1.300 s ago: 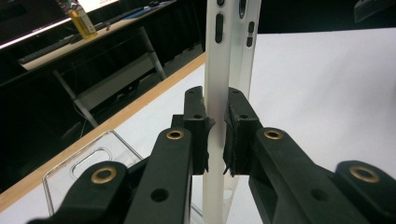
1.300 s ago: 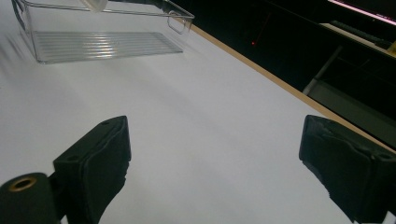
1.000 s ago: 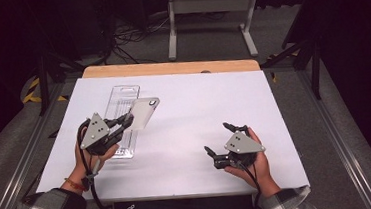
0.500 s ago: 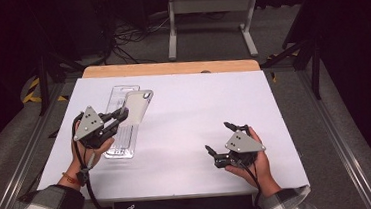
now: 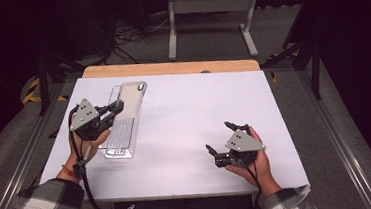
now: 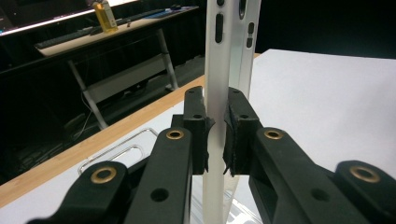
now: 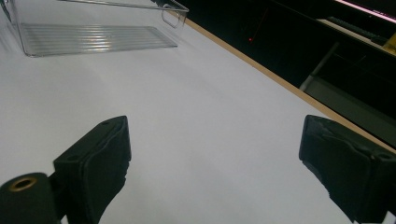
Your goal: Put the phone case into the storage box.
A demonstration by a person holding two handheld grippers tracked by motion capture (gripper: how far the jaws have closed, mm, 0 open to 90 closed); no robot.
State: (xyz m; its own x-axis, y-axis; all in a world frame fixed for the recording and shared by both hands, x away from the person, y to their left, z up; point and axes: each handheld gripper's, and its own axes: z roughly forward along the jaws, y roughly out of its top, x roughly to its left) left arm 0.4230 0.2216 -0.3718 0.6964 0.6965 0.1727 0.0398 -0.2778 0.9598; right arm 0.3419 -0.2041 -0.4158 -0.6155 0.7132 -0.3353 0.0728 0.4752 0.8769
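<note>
Left gripper: black two-jaw left gripper (image 5: 118, 107) with a grey three-cornered plate, jaws pinching the edge of a slim white phone case (image 5: 132, 99) with cut-out slots in its side; in the left gripper view the pads (image 6: 198, 133) press on the case (image 6: 218, 93) from both sides.
Phone case: held in the grip over the far half of a clear ribbed plastic tray (image 5: 118, 150); whether it touches the tray floor, cannot tell.
Tray: long, see-through, ridged bottom, lying on the left part of the white table top (image 5: 189, 109), one end toward the wooden far edge (image 5: 170, 68).
Right gripper: black right gripper (image 5: 220, 141), jaws spread wide with nothing between them, held just above the bare table near the front right; well apart from the tray.
Right gripper view: both pads (image 7: 105, 149) stand apart over white surface, the tray (image 7: 93, 37) far off at upper left.
Person: plaid sleeves (image 5: 41, 203) at the near edge.
</note>
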